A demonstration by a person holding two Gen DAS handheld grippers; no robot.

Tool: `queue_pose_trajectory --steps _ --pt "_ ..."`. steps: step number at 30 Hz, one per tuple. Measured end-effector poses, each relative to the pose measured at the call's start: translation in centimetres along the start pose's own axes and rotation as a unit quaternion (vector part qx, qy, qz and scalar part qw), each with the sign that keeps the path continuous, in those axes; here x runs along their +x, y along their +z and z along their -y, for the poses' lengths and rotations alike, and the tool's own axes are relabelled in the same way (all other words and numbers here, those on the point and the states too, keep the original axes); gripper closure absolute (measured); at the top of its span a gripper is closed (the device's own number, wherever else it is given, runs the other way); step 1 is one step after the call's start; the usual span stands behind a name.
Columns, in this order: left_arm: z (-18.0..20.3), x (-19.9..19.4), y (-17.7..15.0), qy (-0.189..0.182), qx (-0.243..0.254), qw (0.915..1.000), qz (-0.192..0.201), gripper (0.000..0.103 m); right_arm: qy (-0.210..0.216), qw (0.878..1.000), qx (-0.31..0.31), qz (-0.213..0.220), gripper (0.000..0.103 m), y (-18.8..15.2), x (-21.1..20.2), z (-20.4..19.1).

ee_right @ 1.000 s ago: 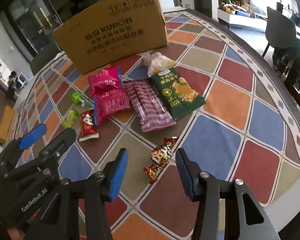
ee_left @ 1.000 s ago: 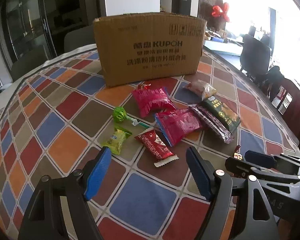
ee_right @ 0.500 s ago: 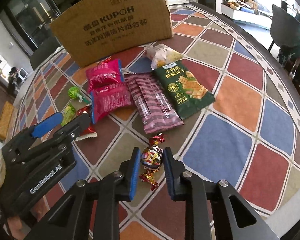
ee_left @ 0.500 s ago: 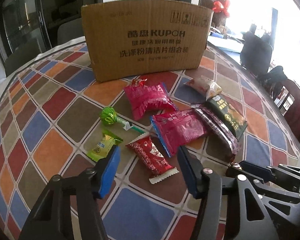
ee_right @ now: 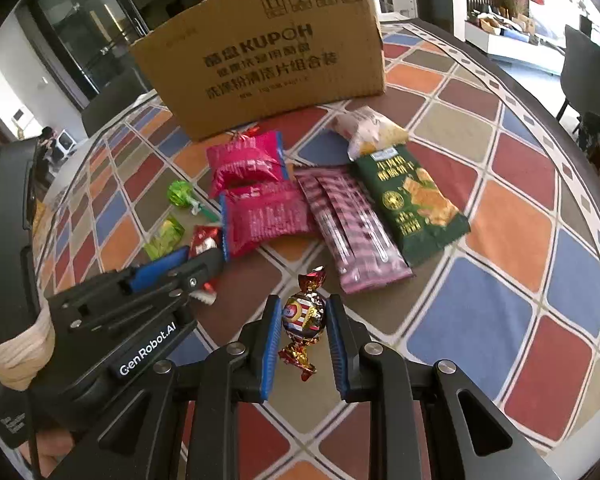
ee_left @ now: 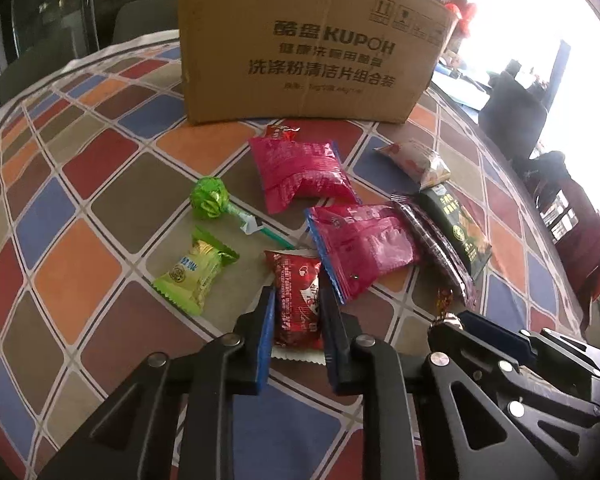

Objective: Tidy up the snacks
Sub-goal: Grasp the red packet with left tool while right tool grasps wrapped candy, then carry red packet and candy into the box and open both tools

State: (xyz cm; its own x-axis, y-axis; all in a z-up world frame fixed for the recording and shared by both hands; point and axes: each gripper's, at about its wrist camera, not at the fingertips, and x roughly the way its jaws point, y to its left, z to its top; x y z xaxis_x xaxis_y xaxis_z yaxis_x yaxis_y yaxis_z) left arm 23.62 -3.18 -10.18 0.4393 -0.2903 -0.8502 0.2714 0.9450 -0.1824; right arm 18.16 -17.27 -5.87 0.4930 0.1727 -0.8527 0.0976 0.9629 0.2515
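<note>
Snacks sit on the checkered tablecloth in front of the cardboard box. Left to right: green candy and green lollipop lie loose. My left gripper is clamped on the red snack packet, pads pressing both its sides, packet flat on the cloth. Two pink bags, striped sachets, green cracker bag mid-table. My right gripper is pinched narrow on the foil-wrapped candy, near the sachets' front end.
</note>
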Motion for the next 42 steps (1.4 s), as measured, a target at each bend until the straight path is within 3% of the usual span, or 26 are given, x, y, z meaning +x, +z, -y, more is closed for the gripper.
queue_pose_trajectory --steps 10,23,42 --pt "0.2 -2.1 -0.6 0.012 0.005 0.9998 0.012 0.081 0.01 1.0 -0.001 0.011 0.079 0.5 -0.3 -0.1" --pt "1.3 -7.1 0.3 0.021 0.01 0.9974 0.068 0.081 0.022 0.998 -0.021 0.05 0.079 1.4 -3.4 -0.4" --pt "2.7 -13.7 5.1 0.043 0.035 0.9856 0.16 0.081 0.044 0.986 -0.059 0.147 0.079 7.1 -9.4 -1.6"
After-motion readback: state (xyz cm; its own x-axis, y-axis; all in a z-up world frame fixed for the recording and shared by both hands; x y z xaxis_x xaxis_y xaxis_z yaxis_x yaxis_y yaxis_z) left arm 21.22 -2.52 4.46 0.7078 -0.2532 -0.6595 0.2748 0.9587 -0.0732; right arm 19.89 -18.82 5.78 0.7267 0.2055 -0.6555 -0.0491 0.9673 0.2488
